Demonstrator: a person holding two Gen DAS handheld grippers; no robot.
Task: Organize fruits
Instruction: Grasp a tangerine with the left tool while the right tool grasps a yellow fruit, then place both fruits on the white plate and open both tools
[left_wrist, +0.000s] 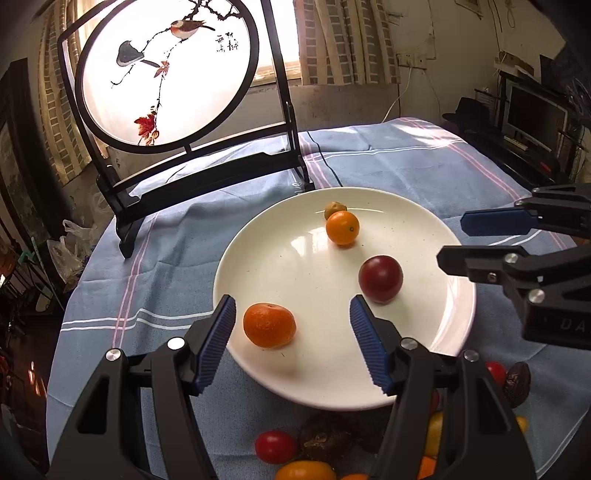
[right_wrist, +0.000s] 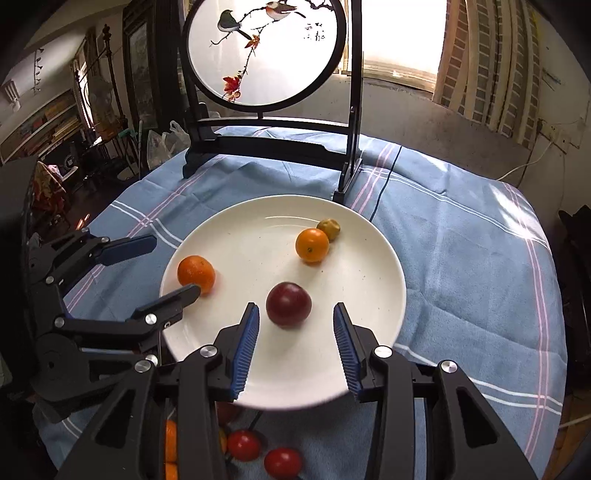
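Observation:
A white plate (left_wrist: 288, 373) (right_wrist: 373, 258) lies on the blue cloth. On it are a mandarin (left_wrist: 269, 325) (right_wrist: 196, 274), a dark red plum (left_wrist: 381, 279) (right_wrist: 289, 305), a small orange (left_wrist: 342, 228) (right_wrist: 312, 244) and a brownish-yellow fruit (left_wrist: 334, 208) (right_wrist: 330, 228) touching it. My left gripper (left_wrist: 293, 341) (right_wrist: 173, 266) is open, the mandarin just ahead between its fingers. My right gripper (right_wrist: 295, 349) (left_wrist: 454, 240) is open, the plum just ahead of its fingertips. Neither holds anything.
A black-framed round screen with painted birds (left_wrist: 166, 70) (right_wrist: 266, 51) stands behind the plate. Loose fruits lie on the cloth in front of the plate: red tomatoes (left_wrist: 275, 446) (right_wrist: 282, 463), yellow ones (left_wrist: 303, 470), dark wrinkled fruits (left_wrist: 325, 437).

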